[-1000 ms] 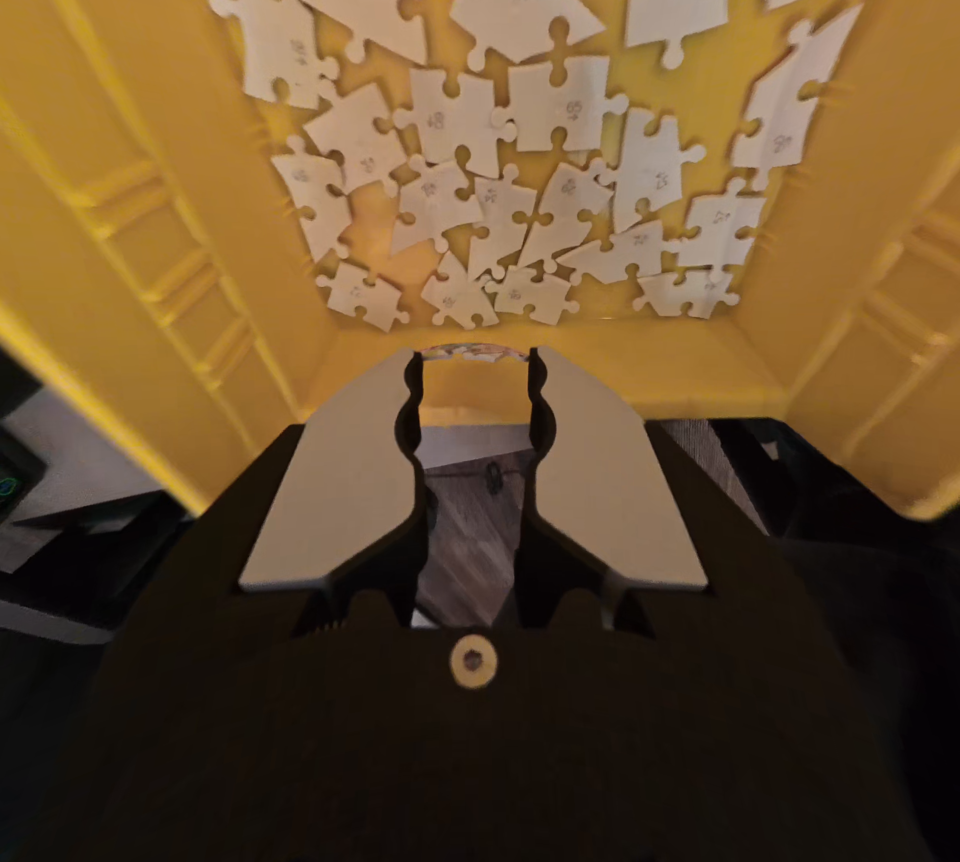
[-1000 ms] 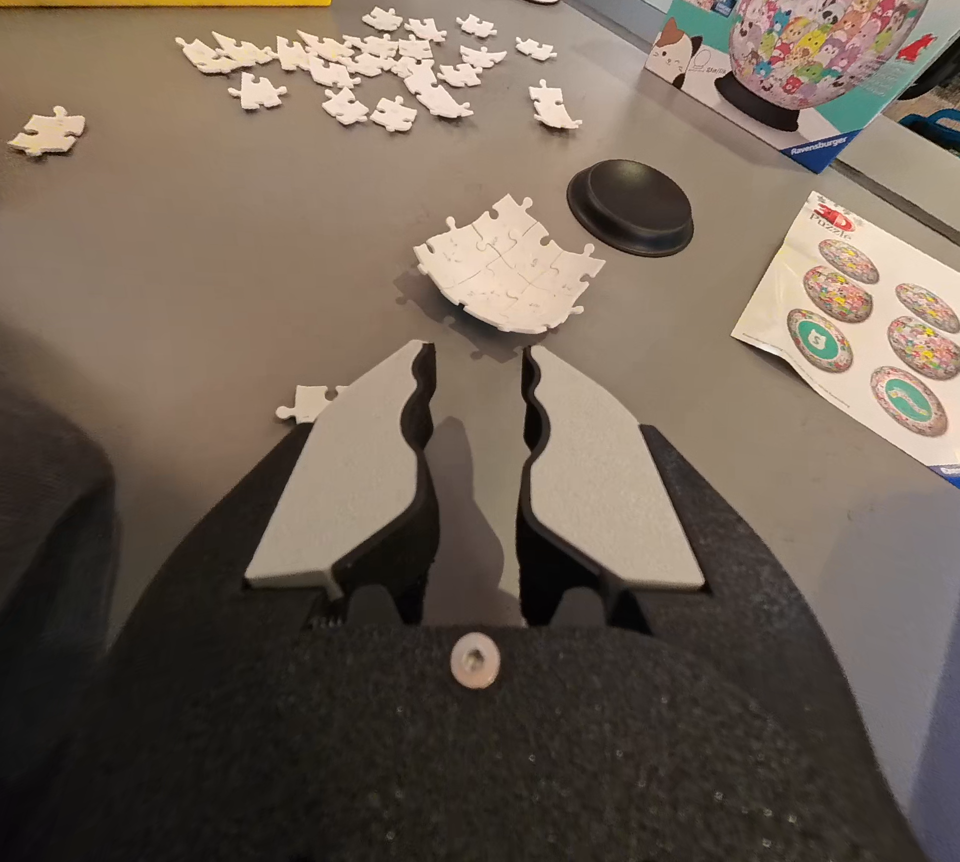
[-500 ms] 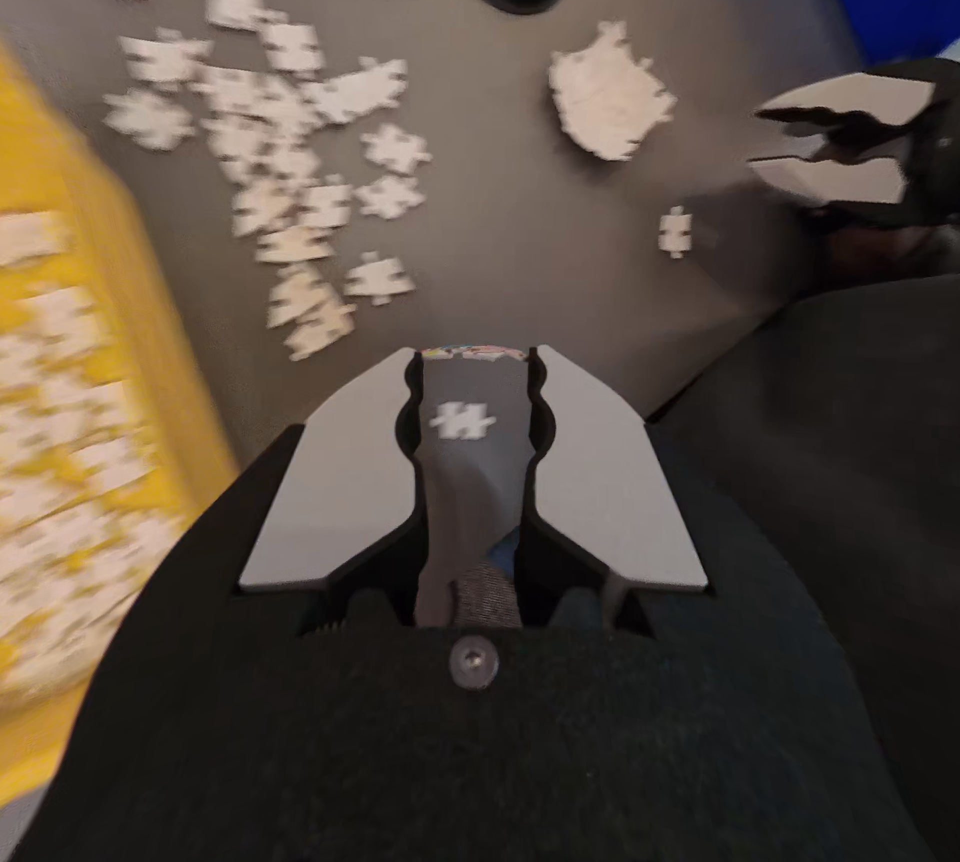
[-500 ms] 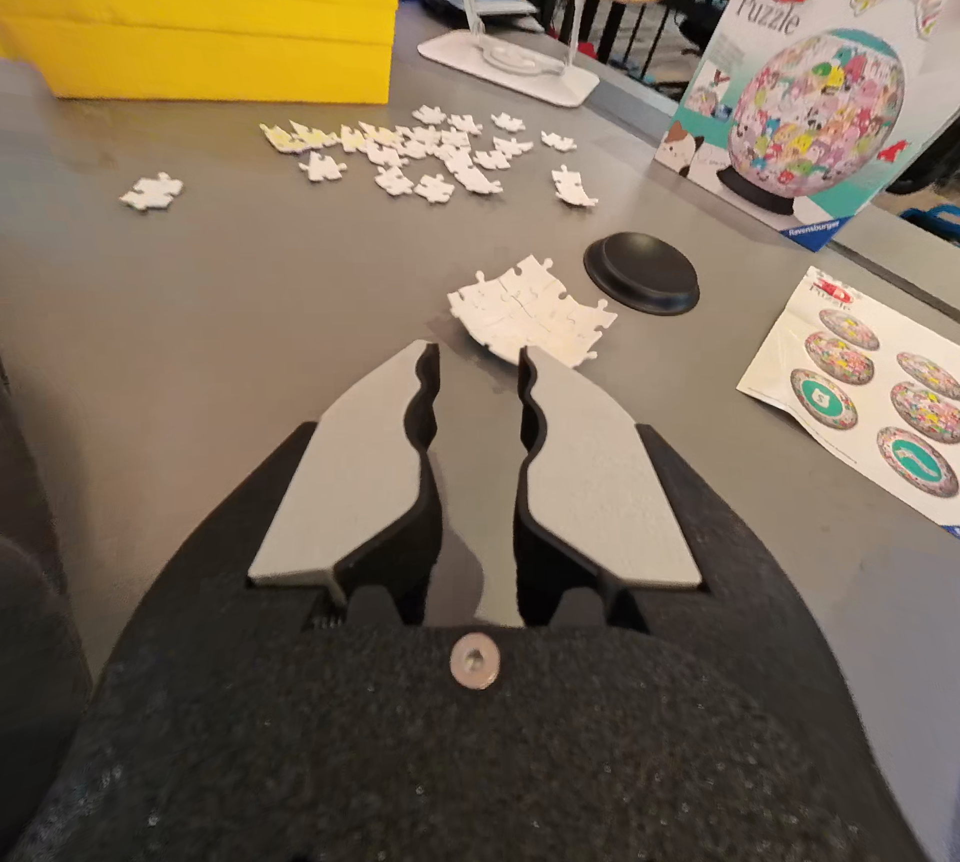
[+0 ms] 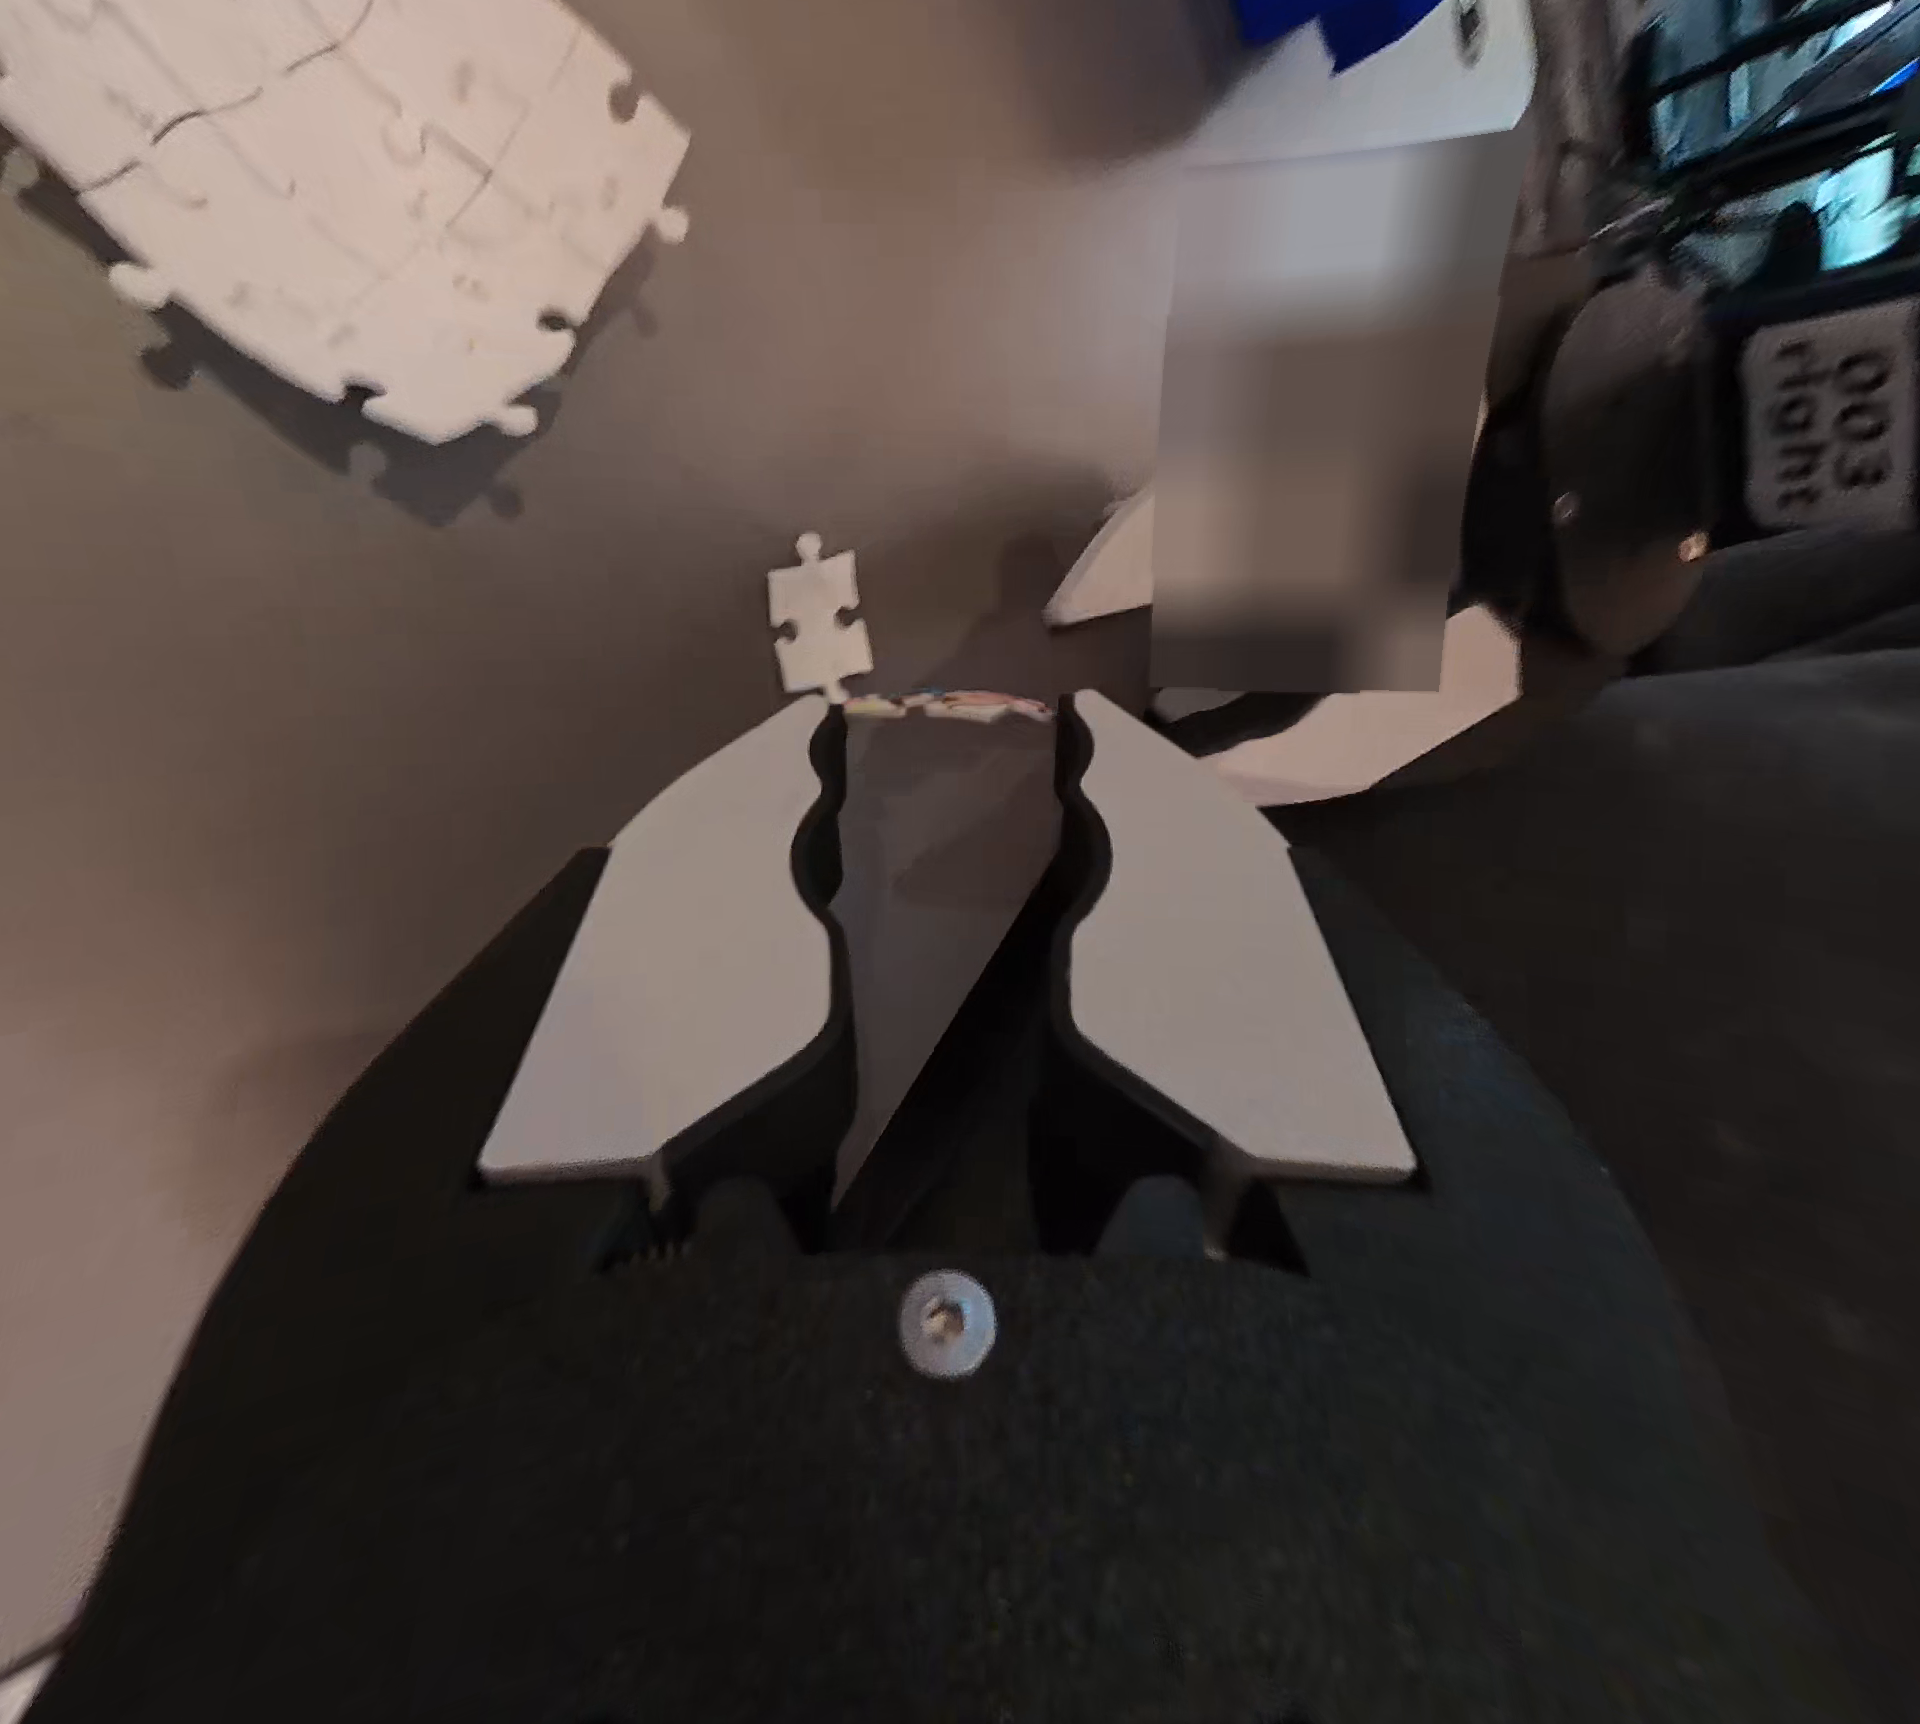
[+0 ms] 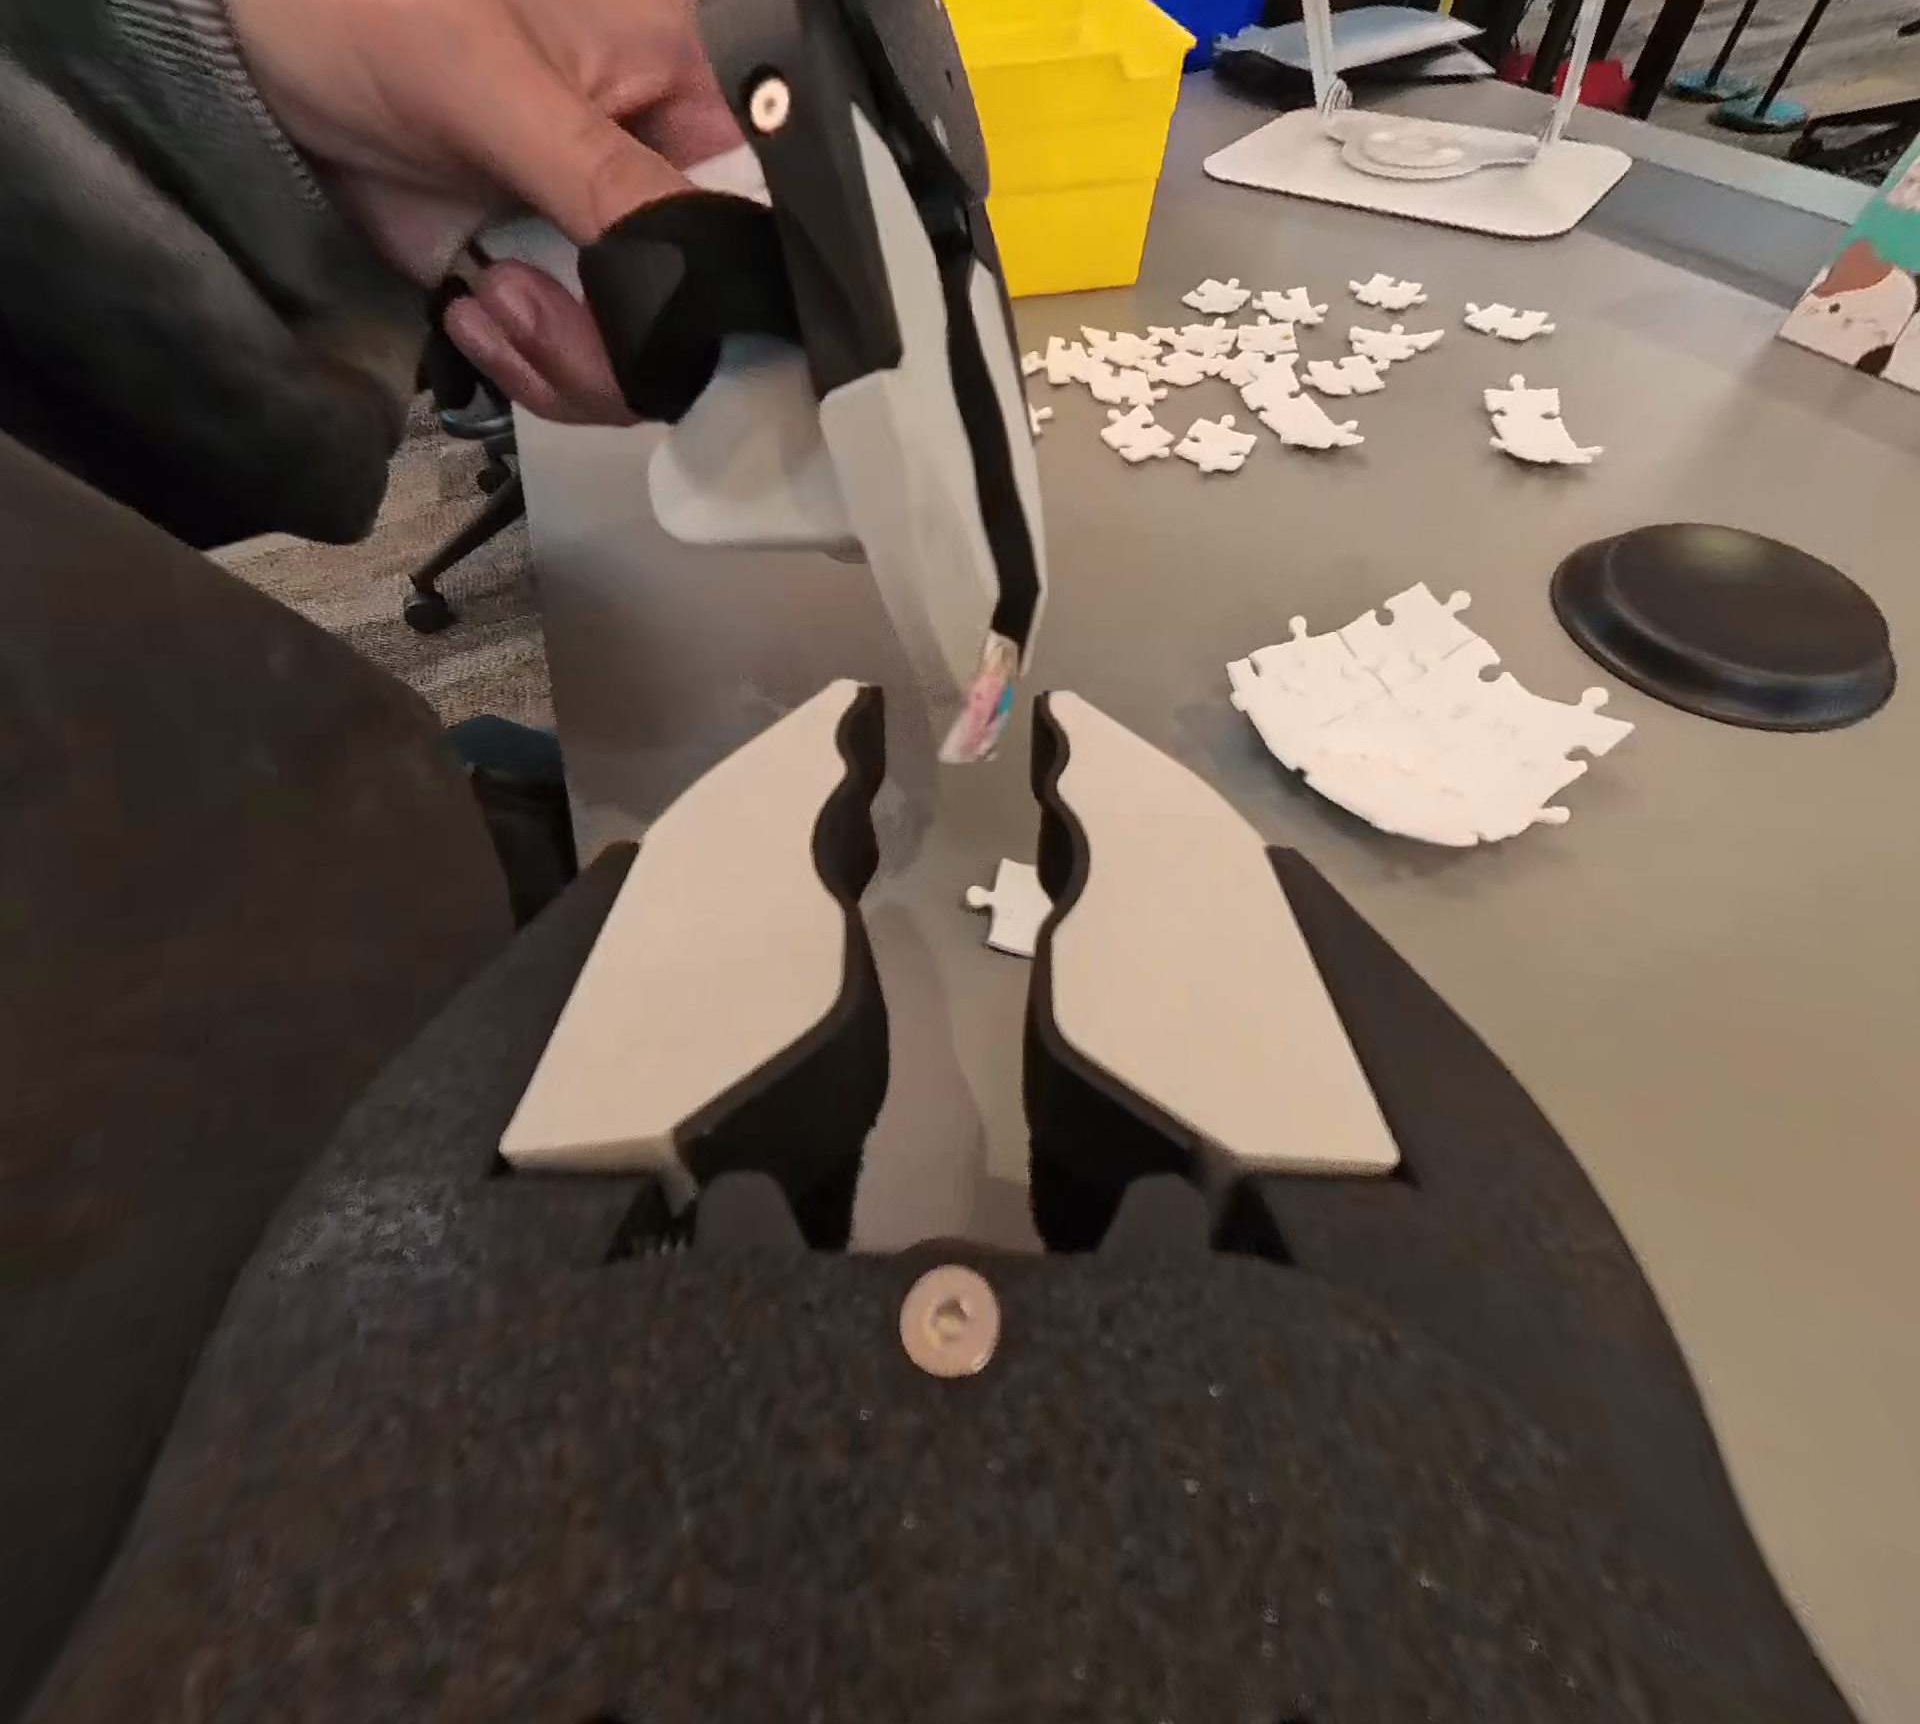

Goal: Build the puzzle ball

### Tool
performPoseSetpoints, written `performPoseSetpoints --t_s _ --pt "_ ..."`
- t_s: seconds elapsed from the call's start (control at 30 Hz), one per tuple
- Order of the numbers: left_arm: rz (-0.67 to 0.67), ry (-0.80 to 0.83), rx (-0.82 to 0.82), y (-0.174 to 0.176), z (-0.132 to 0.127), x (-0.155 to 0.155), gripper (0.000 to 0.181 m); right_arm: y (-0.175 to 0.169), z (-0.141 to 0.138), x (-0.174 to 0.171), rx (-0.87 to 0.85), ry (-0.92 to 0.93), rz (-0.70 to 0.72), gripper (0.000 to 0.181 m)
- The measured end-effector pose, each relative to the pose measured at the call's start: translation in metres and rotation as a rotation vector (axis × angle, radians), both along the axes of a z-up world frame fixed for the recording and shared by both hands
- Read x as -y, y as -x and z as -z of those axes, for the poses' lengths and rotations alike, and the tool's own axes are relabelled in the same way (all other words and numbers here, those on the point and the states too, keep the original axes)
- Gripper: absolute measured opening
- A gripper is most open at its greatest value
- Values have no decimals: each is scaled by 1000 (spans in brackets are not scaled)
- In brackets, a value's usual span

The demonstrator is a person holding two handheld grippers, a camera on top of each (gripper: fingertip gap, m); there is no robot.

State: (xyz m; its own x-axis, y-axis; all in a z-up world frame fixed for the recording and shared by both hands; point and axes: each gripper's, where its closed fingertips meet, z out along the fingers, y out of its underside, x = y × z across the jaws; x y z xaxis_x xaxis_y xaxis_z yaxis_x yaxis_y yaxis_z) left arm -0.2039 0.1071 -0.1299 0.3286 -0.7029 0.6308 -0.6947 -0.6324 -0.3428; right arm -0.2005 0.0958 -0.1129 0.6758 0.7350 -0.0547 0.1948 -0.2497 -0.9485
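Note:
My left gripper (image 5: 951, 724) is shut on a puzzle piece (image 5: 951, 704) with a colourful printed face, held across its fingertips. In the right wrist view the left gripper (image 6: 997, 646) comes down from above, and the piece (image 6: 982, 703) hangs between the tips of my right gripper (image 6: 956, 713). The right gripper is open and empty, and I see no contact with the piece. A curved white patch of joined pieces (image 6: 1423, 729) lies on the grey table and shows in the left wrist view (image 5: 312, 147). A single white piece (image 6: 1008, 916) lies under the grippers (image 5: 821, 625).
A black round stand (image 6: 1725, 625) sits right of the patch. Several loose white pieces (image 6: 1247, 375) lie farther back, in front of a yellow bin (image 6: 1070, 126). A white holder base (image 6: 1423, 168) stands behind. A person's hand (image 6: 468, 74) grips the left gripper. The table edge is at left.
My left gripper has swung out of the yellow bin and across the table with the piece, to the tips of my right gripper. The right gripper has pulled back and stayed open.

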Motion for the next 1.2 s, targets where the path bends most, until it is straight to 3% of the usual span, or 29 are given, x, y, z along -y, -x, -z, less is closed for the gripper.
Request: performPoseSetpoints --t_s 0.23,0.57,0.77,0.97,1.07,1.2 --pt "-69 2 39 -10 -1 -2 38 -4 7 -6 2 59 65 10" --pt "-105 -20 83 -8 -2 -10 39 -1 14 -11 40 78 87 0" --pt "-137 -132 134 3 -11 -37 40 -15 22 -20 63 102 129 0" --pt "-108 -392 1 23 5 -102 42 -59 22 -39 -61 216 252 0" --pt "-83 -393 -1 27 8 -101 41 -47 33 -31 -53 282 152 0" --pt "-4 -434 -20 33 21 -80 38 -24 57 -30 174 271 85 25"
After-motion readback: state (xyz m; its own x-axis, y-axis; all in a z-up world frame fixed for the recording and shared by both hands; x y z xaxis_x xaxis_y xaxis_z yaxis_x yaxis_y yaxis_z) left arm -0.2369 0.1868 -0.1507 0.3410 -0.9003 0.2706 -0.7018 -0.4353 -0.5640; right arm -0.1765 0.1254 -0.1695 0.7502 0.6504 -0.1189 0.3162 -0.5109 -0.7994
